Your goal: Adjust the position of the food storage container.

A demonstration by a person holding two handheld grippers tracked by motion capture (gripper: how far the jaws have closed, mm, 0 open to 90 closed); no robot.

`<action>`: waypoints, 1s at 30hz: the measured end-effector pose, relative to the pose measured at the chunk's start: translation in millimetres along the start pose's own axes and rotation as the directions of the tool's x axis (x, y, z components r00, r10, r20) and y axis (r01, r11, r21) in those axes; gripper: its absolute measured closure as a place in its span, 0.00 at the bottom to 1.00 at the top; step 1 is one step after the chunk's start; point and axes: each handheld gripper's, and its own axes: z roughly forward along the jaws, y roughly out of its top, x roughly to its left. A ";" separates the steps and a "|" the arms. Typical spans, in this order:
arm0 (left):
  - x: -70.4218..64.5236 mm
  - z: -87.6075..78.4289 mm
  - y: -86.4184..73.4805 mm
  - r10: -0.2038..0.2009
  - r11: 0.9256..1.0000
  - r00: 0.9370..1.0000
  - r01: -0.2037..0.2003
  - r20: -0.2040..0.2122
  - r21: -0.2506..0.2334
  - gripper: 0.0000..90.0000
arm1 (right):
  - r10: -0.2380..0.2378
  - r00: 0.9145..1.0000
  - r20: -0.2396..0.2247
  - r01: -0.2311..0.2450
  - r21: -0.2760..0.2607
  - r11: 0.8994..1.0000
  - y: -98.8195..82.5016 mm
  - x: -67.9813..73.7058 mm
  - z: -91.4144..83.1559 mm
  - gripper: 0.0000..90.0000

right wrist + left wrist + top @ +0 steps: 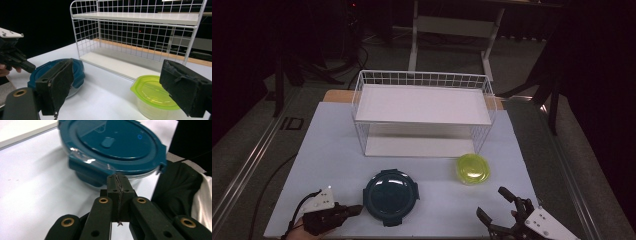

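The left claw (354,210) has its jaws pressed together with nothing between them, and its tip is just beside the left rim of the blue-lidded container (391,196), at the near edge of the white surface (327,150). In the left claw view the closed tip (117,185) stands just under the rim of this container (112,147), whose clear wall shows below the dark blue lid; what is inside I cannot tell. To the side of this claw the surface is bare and open. The right claw (494,202) is spread wide and holds nothing; it is near the right front corner of the surface. Ahead of it, slightly to the left, stands the green-lidded container (472,168), apart from the claw, with free room between. The right claw view looks between its own jaws (117,85) and shows the green-lidded container (152,96) has a clear body, which seems empty. Behind both containers stands the white wire rack (422,115), with two shelves, both bare; in the right claw view its lower shelf (125,65) is open at the front.
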 end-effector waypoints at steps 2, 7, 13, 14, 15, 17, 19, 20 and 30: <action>-3.5 2.2 0.5 0.009 1.000 1.000 -0.009 0.006 0.008 0.99 | 0.002 1.000 -0.001 -0.002 0.000 1.000 0.0 -0.2 0.0 0.13; -1.9 4.2 0.6 -0.003 1.000 1.000 0.003 -0.002 0.003 0.99 | 0.001 1.000 -0.003 -0.001 -0.002 1.000 0.0 0.5 0.0 0.13; -0.9 5.3 1.8 -0.012 1.000 1.000 0.012 0.007 -0.018 0.99 | 0.000 1.000 -0.008 0.000 0.002 1.000 -0.7 1.3 1.4 0.13; -0.3 5.4 1.7 -0.018 1.000 1.000 0.019 0.011 -0.021 0.99 | -0.002 1.000 -0.011 0.002 0.006 1.000 -1.0 1.9 2.1 0.13; -0.1 5.6 1.8 -0.020 1.000 1.000 0.021 0.009 -0.023 0.99 | -0.002 1.000 -0.011 0.002 0.006 1.000 -1.0 1.9 2.1 0.13; 0.3 5.8 2.0 -0.022 0.999 1.000 0.022 0.007 -0.023 0.99 | -0.003 1.000 -0.010 0.003 0.010 1.000 -1.2 2.4 2.6 0.13; 1.3 6.1 1.9 -0.028 0.999 1.000 0.028 0.012 -0.025 0.99 | -0.003 1.000 -0.012 0.004 0.011 1.000 -1.3 2.7 3.2 0.13; 1.4 6.4 2.0 -0.029 0.999 1.000 0.029 0.011 -0.026 0.99 | -0.005 1.000 -0.012 0.005 0.013 1.000 -1.4 2.7 3.4 0.13; 1.6 19.3 9.7 -0.019 0.999 1.000 0.019 0.020 -0.031 0.99 | -0.002 1.000 -0.016 0.002 0.016 1.000 -1.7 2.8 3.8 0.13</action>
